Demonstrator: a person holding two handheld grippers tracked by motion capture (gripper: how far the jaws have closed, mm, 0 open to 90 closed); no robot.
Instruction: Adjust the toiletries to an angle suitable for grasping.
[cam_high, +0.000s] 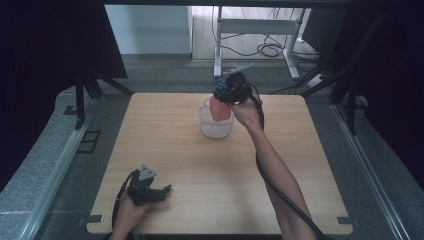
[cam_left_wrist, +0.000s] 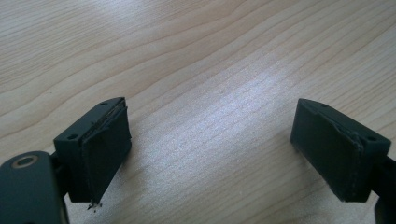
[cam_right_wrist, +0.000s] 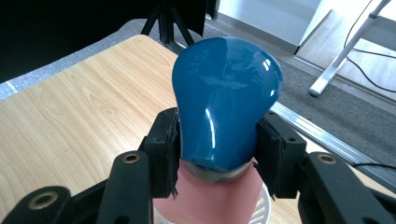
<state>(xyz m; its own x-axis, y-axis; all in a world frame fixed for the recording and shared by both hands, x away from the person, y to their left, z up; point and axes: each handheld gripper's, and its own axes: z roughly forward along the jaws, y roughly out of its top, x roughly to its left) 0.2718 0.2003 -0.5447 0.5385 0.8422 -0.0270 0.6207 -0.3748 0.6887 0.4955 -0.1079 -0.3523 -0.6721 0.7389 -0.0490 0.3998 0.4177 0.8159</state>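
Right tongs (cam_right_wrist: 217, 144) clamp blue bulb (cam_right_wrist: 226, 98) upright, dome pointing up.

One blue light bulb (cam_right_wrist: 226, 100) sits clamped between the fingers (cam_right_wrist: 163, 149) of the right gripper (cam_right_wrist: 217, 149), one pink object (cam_high: 219, 108) stands just below them inside one white basket (cam_high: 216, 128), and two grippers work over one wooden table (cam_high: 210, 175).

Dim high view, dark sides; sharp close-ups, glare on wood.
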